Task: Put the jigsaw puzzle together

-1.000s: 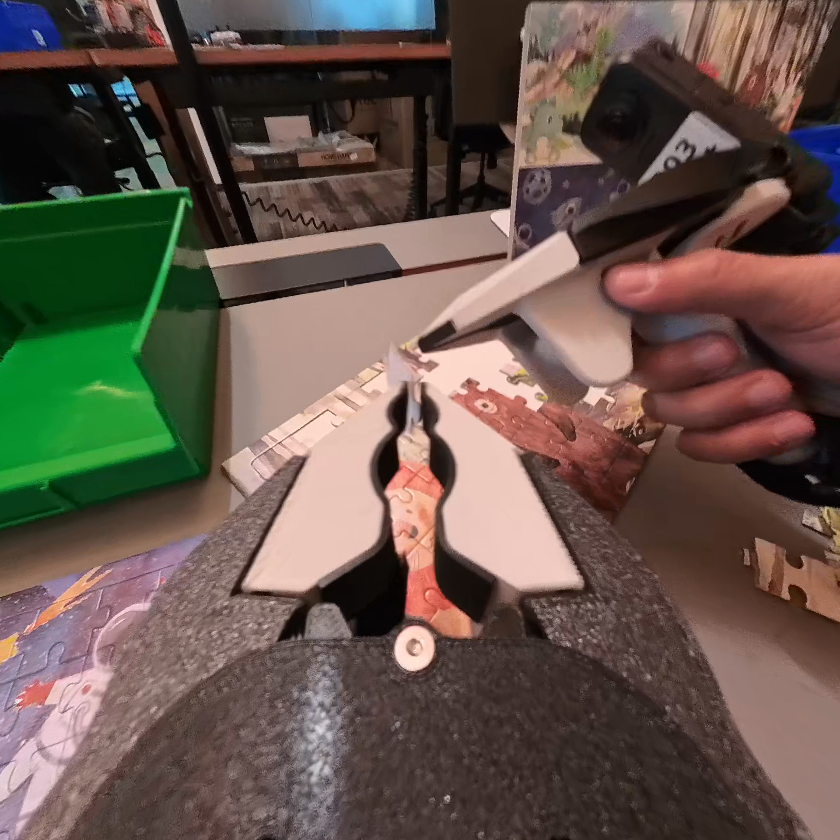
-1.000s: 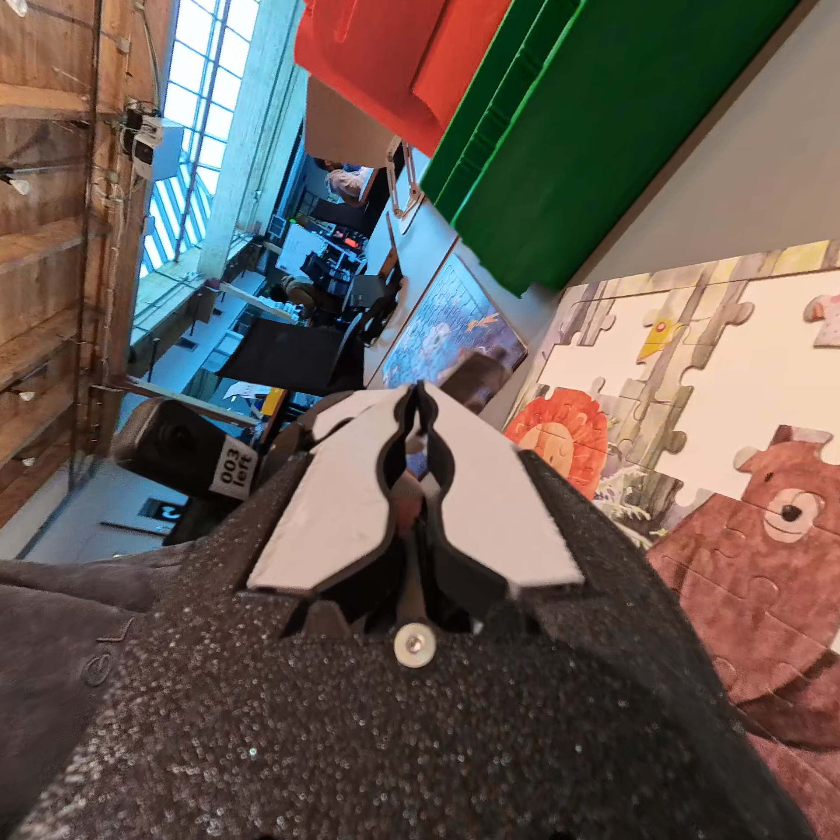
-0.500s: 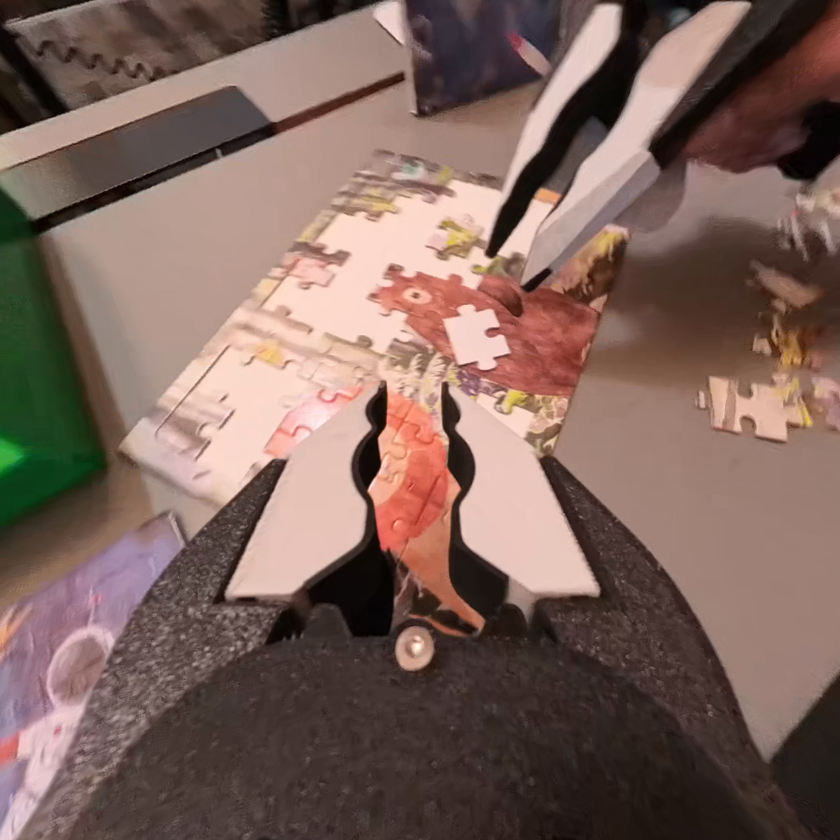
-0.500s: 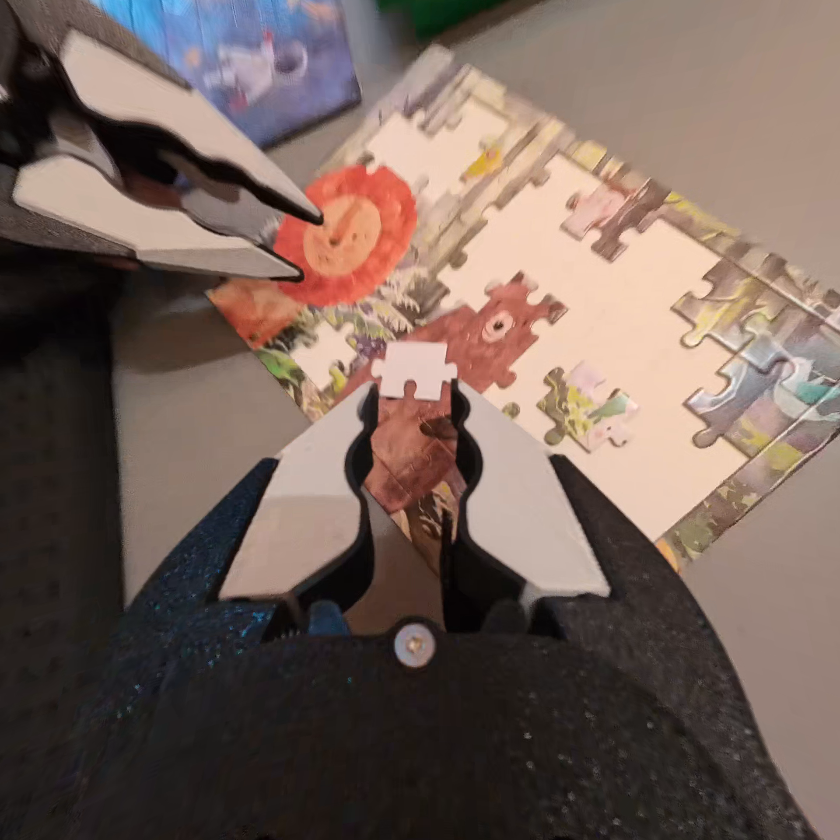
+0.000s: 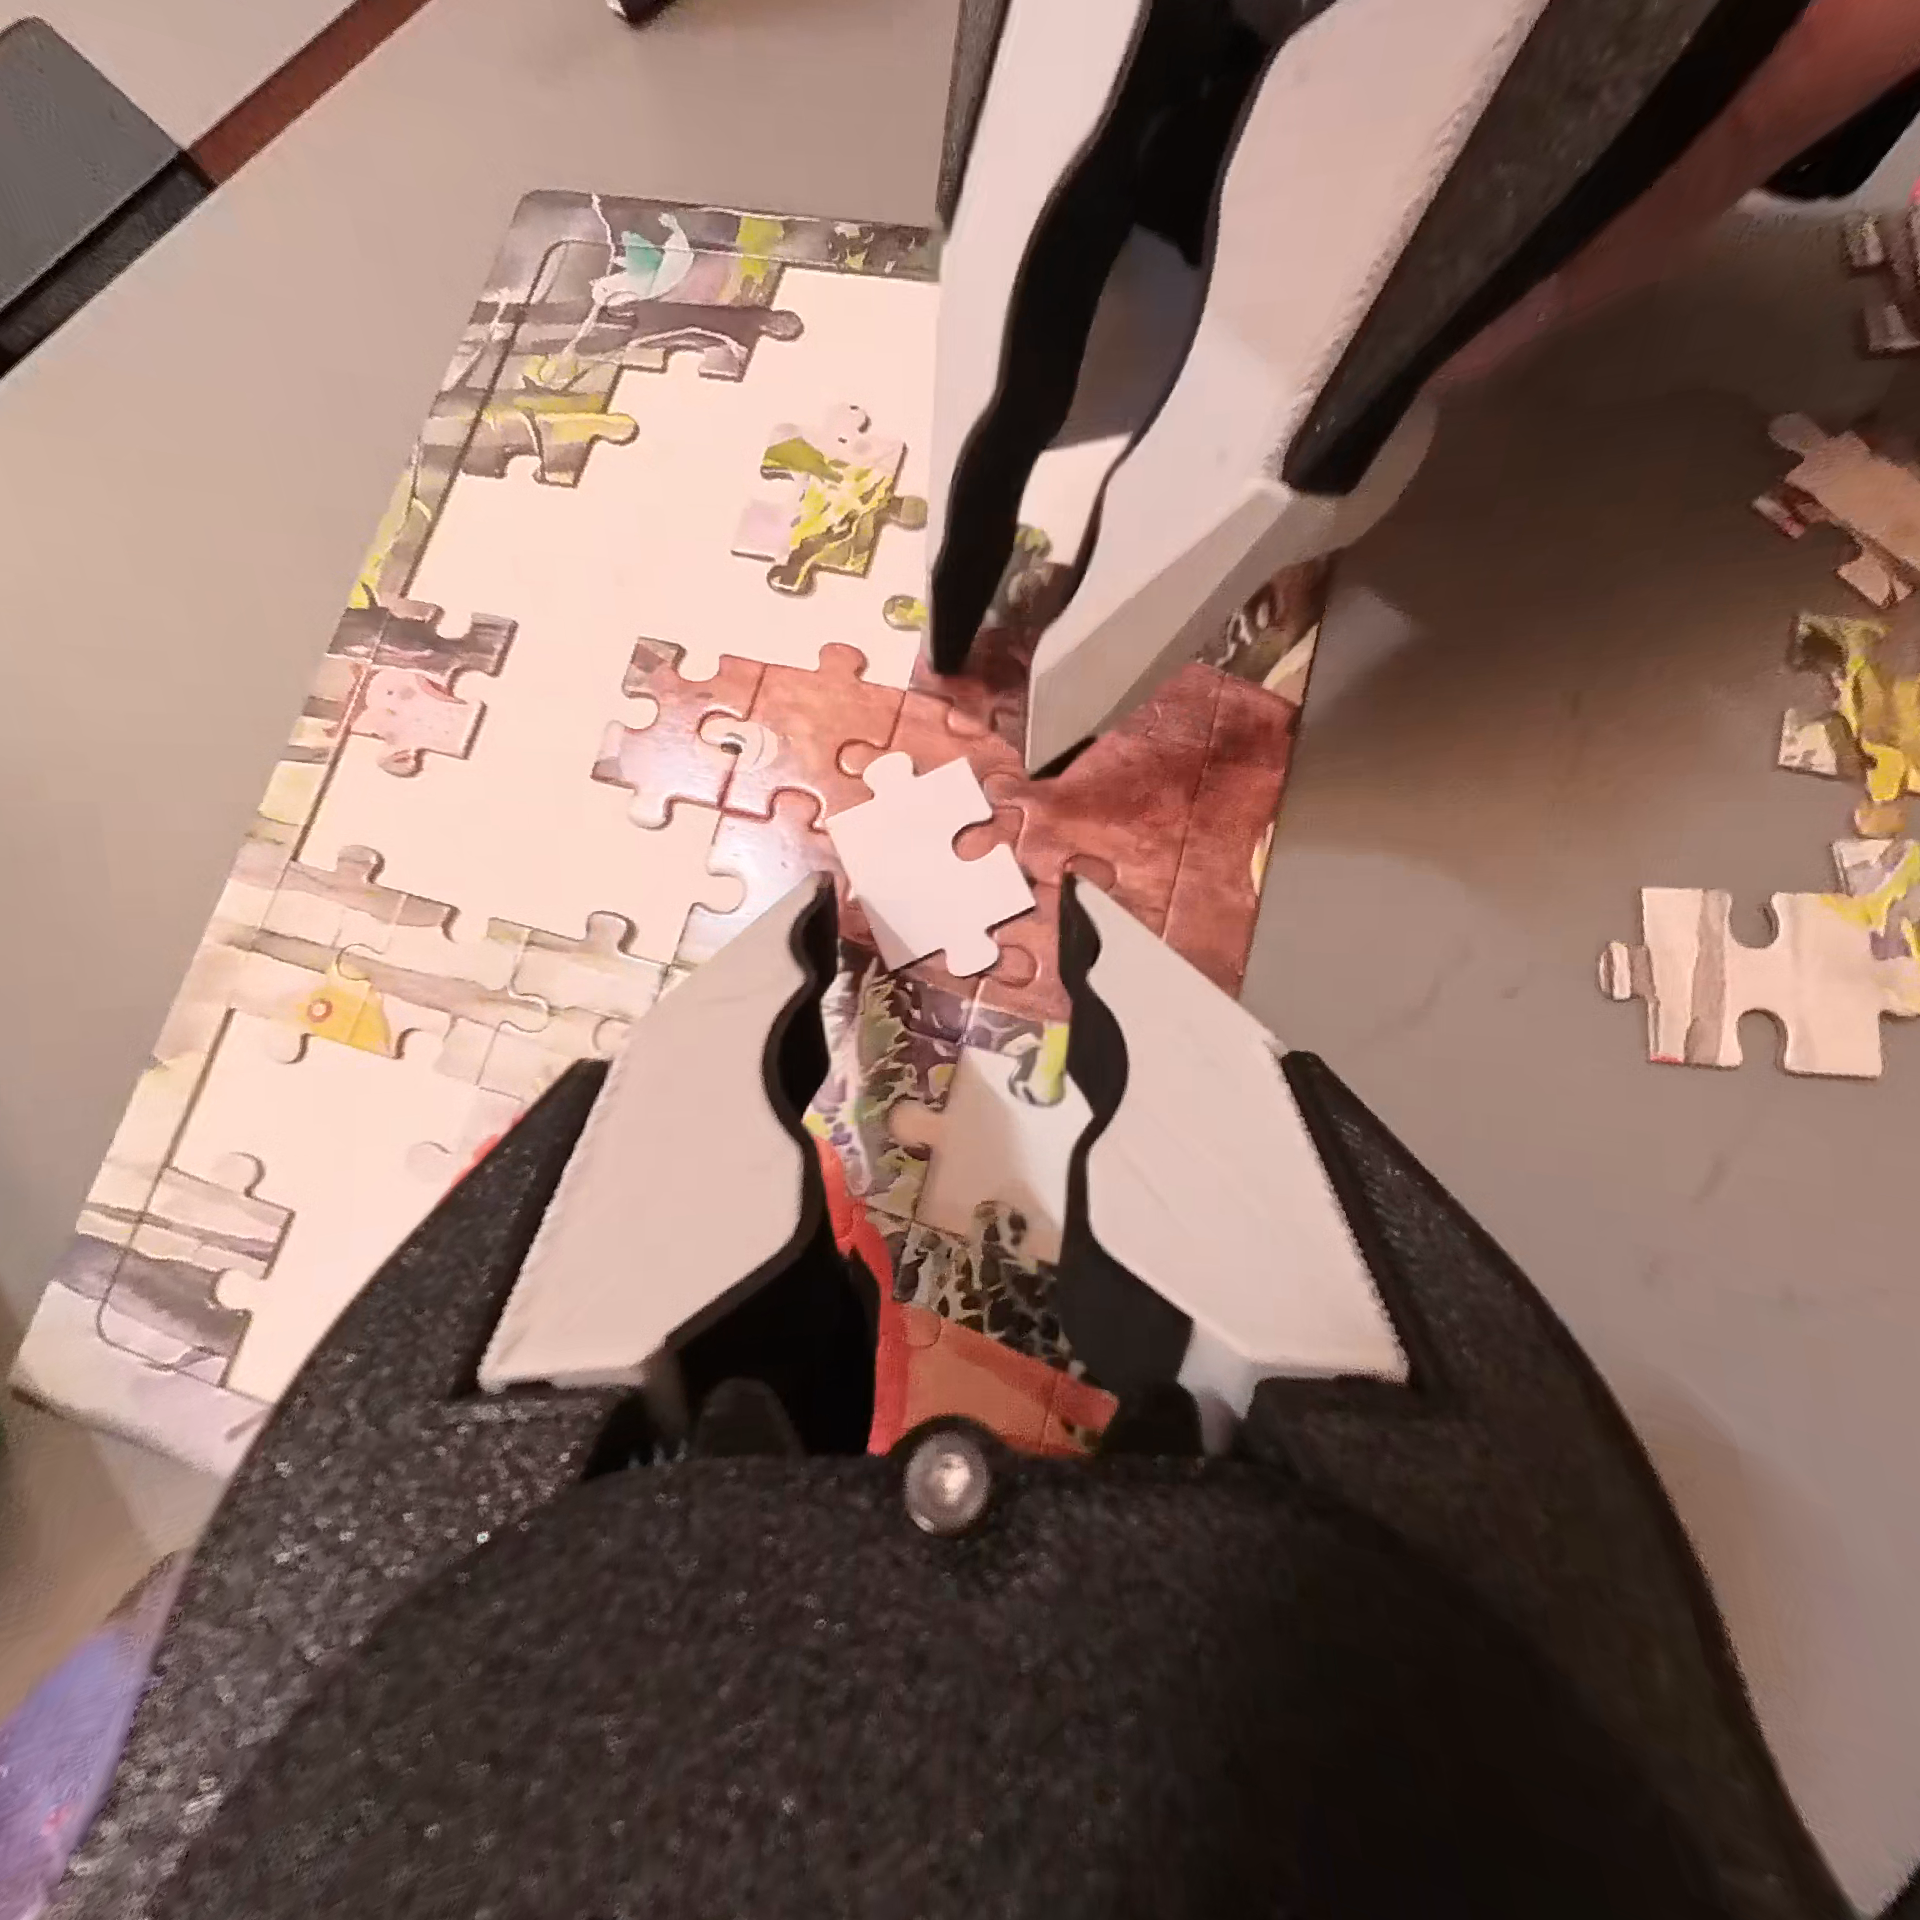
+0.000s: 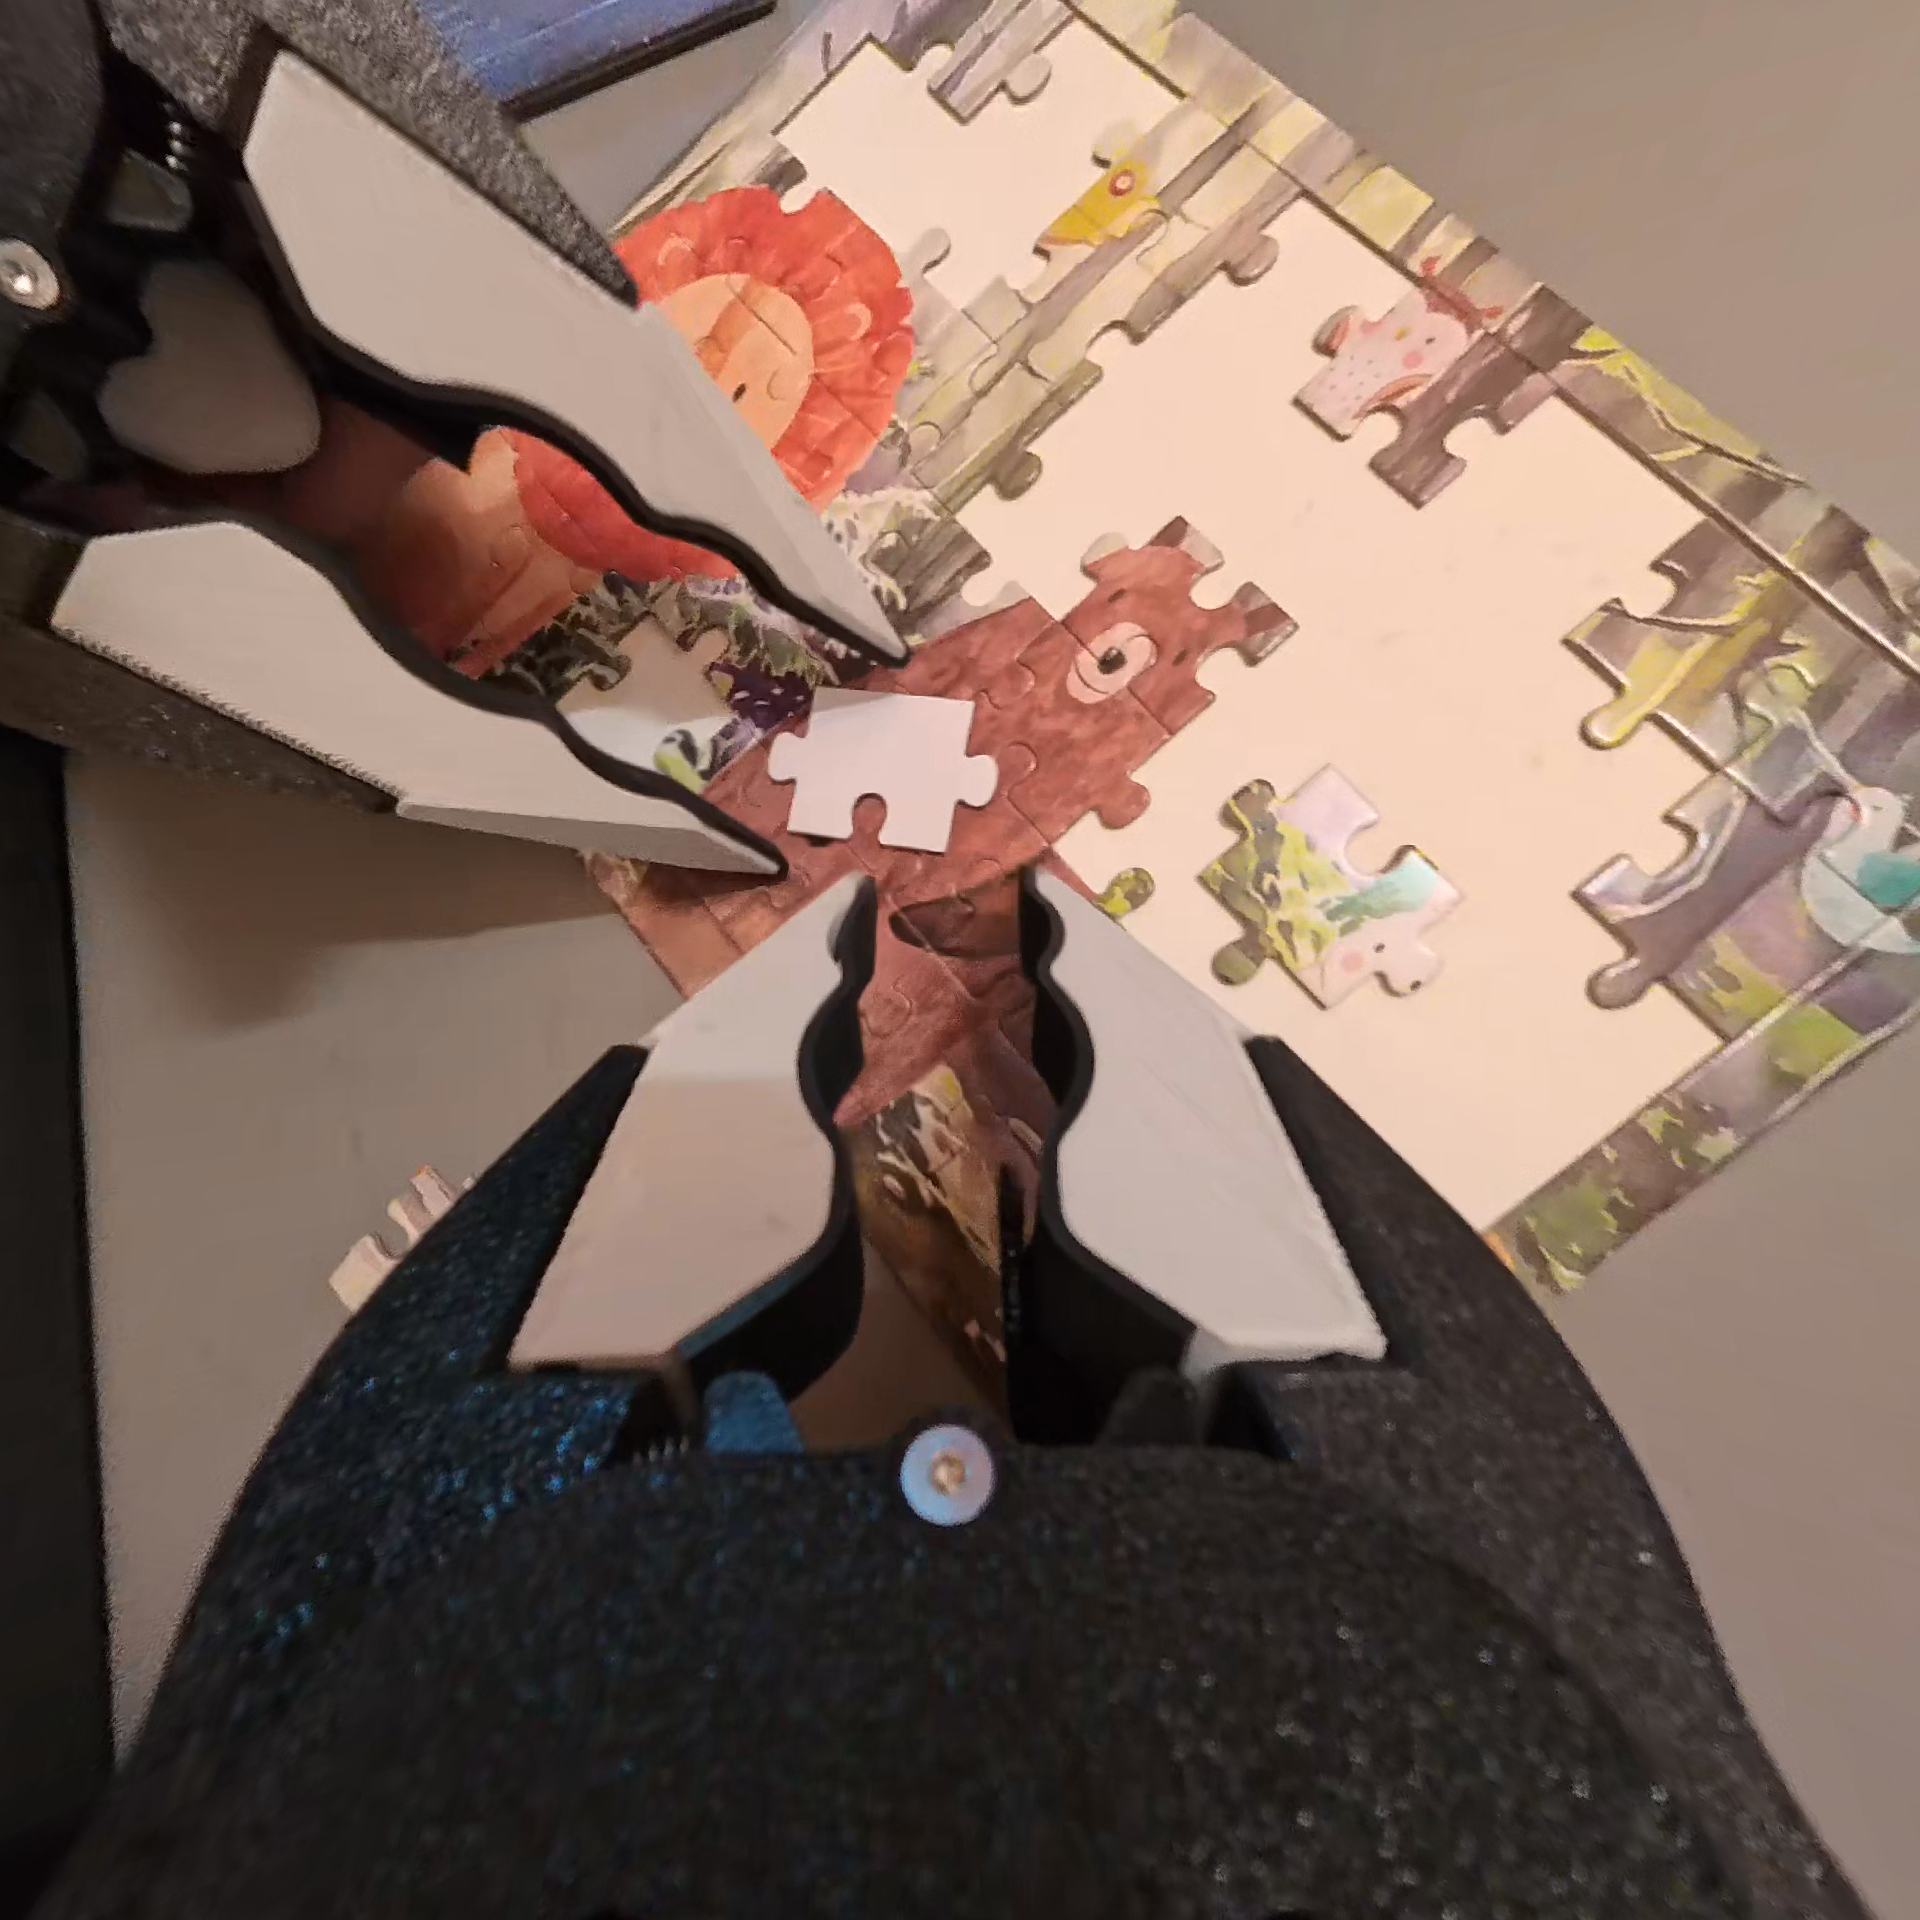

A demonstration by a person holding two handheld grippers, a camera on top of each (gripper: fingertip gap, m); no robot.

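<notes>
**Blank-side-up piece lies on the bear, both tongs released over it**

A white piece (image 5: 932, 865) lies face down and loose on the brown bear (image 5: 1132, 800) of the half-built puzzle (image 5: 582, 582) on the grey counter (image 5: 1558, 1195); the left tongs (image 5: 940, 894) and right tongs (image 6: 940, 888) both gape, holding nothing, tips just beside it. To do this well, I judge one should pinch an edge, flip it picture-up, then match its tabs to a gap, pressing lightly so neighbours stay seated. The left view alone shows spare pieces (image 5: 1766, 987) off to the right; the right view alone shows the whole lion (image 6: 774, 322) and a spotted pink piece (image 6: 1397, 358).
</notes>
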